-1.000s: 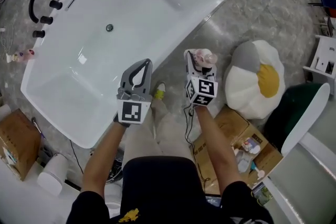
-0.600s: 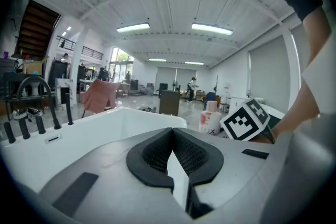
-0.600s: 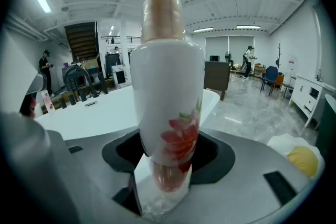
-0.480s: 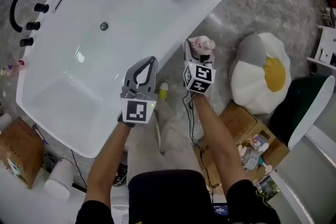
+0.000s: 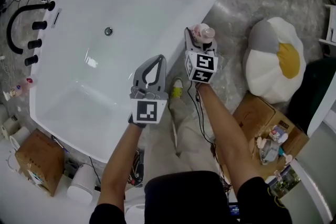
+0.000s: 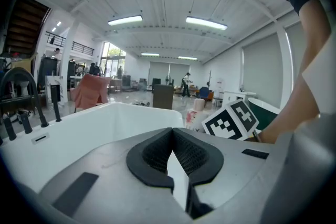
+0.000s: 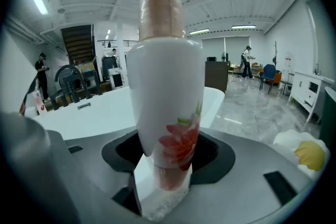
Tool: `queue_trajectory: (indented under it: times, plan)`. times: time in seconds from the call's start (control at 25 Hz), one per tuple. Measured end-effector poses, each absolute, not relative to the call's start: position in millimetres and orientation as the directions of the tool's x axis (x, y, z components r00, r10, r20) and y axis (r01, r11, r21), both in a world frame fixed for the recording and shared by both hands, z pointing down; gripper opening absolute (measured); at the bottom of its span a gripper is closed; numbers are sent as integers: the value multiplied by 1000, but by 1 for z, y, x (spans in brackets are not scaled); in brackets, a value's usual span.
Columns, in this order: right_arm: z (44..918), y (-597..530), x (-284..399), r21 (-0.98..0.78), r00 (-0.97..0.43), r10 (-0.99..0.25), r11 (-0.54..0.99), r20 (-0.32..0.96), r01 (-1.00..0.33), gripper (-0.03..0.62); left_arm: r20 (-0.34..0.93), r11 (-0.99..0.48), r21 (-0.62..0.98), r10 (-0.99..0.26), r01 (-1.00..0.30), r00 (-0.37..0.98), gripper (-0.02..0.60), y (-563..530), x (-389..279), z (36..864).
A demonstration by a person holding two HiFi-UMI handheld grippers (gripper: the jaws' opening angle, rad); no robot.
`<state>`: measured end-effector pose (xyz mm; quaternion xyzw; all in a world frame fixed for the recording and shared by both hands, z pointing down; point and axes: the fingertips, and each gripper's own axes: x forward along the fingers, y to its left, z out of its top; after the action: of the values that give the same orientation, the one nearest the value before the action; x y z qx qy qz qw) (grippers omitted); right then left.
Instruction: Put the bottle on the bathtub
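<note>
Filling the head view's upper left, the white bathtub (image 5: 157,2) is seen; the left gripper (image 5: 156,60) is held over its near rim, jaws pressed together with nothing between; the right gripper (image 5: 198,39), just beside that rim, is clamped on the upright flower-printed bottle (image 5: 203,33).

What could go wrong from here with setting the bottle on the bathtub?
1. The right gripper clamps the bottle only near its base, most of it standing above the jaws, so it may tilt on touchdown.
2. The bathtub rim looks narrow and glossy; an off-centre bottle may slide into the tub or onto the floor.
3. The left gripper is shut and empty, not placed to steady it.
</note>
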<state>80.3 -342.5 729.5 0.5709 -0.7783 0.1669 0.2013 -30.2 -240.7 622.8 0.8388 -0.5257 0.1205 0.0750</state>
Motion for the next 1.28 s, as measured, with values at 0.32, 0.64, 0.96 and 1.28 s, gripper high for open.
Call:
queue_trajectory:
  times: [0.32,0.64,0.96,1.28]
  plan:
    - [733,-338,78,11,-269,-827,315,494,-949,239,284,-419,36,-866,-907,411,18,-243,-34,626]
    - [732,-340,72,35,-232,-825,291,515,-956,239,295,-414,42,-864,-909,407,18,-245,-32,626]
    - [745,-333,82,55,-229,-805,308,548,-950,265,288,-404,57,-869,-913,403,18,-243,-30,625]
    - [749,-332,79,85,-239,-769,355,593,-931,247,298,-402,68,-865,-913,403,18,-241,-29,627]
